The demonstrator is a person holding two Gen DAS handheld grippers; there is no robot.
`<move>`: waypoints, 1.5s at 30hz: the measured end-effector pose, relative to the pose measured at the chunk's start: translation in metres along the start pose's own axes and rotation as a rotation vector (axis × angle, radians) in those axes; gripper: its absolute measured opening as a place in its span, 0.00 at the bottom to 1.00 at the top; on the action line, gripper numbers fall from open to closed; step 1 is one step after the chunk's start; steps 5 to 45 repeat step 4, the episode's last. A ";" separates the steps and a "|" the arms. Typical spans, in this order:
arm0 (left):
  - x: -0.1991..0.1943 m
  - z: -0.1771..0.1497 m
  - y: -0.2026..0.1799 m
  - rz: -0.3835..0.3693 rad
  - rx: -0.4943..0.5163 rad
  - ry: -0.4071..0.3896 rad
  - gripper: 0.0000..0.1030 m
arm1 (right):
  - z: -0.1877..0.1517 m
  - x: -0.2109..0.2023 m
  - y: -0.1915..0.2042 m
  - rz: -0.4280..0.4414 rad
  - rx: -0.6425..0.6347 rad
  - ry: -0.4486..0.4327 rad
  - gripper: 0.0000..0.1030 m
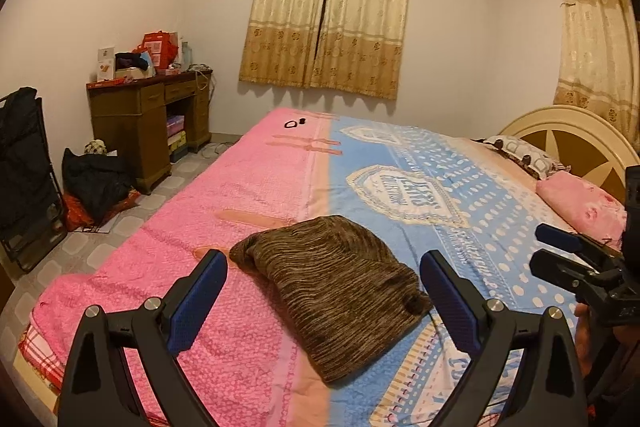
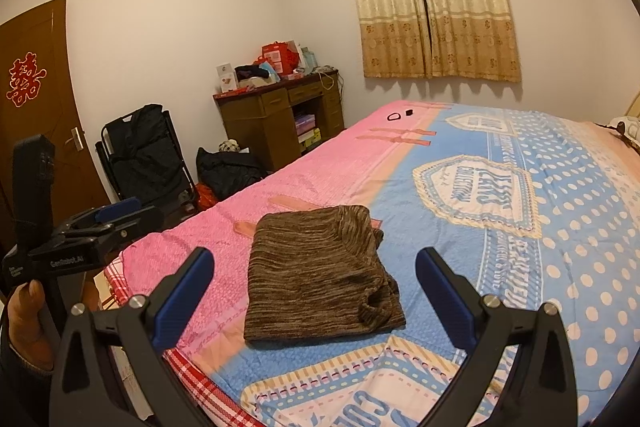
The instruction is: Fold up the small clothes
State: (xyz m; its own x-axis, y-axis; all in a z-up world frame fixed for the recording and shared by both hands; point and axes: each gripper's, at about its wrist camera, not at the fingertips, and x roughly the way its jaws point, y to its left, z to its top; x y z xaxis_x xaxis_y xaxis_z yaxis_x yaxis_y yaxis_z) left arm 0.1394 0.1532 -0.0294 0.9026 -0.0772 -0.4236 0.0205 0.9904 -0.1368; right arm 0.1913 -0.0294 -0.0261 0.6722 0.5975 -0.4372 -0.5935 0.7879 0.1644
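A brown striped knit garment (image 1: 336,291) (image 2: 320,271) lies folded into a rough rectangle on the bed (image 1: 240,187), across the line where the pink cover meets the blue. My left gripper (image 1: 323,259) hovers open just short of it, fingers spread wider than the fold and holding nothing. My right gripper (image 2: 315,255) is likewise open and empty, with the garment between and beyond its fingers. Each gripper shows side-on in the other's view: the right gripper (image 1: 560,247) at the right edge, the left gripper (image 2: 132,211) at the left edge, held by a hand (image 2: 24,311).
Pillows (image 1: 524,155) and a headboard (image 1: 576,131) are at the bed's right end. Small black items (image 1: 294,123) lie at the far edge. Beyond the bed's left side stand a cluttered wooden desk (image 1: 148,119), a black bag (image 1: 96,179), a folding chair (image 2: 144,155) and a door (image 2: 36,99).
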 end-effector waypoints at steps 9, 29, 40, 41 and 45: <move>0.000 0.000 -0.006 -0.009 0.023 -0.007 0.95 | 0.000 0.000 0.000 0.000 0.003 -0.001 1.00; 0.000 0.000 -0.006 -0.009 0.023 -0.007 0.95 | 0.000 0.000 0.000 0.000 0.003 -0.001 1.00; 0.000 0.000 -0.006 -0.009 0.023 -0.007 0.95 | 0.000 0.000 0.000 0.000 0.003 -0.001 1.00; 0.000 0.000 -0.006 -0.009 0.023 -0.007 0.95 | 0.000 0.000 0.000 0.000 0.003 -0.001 1.00; 0.000 0.000 -0.006 -0.009 0.023 -0.007 0.95 | 0.000 0.000 0.000 0.000 0.003 -0.001 1.00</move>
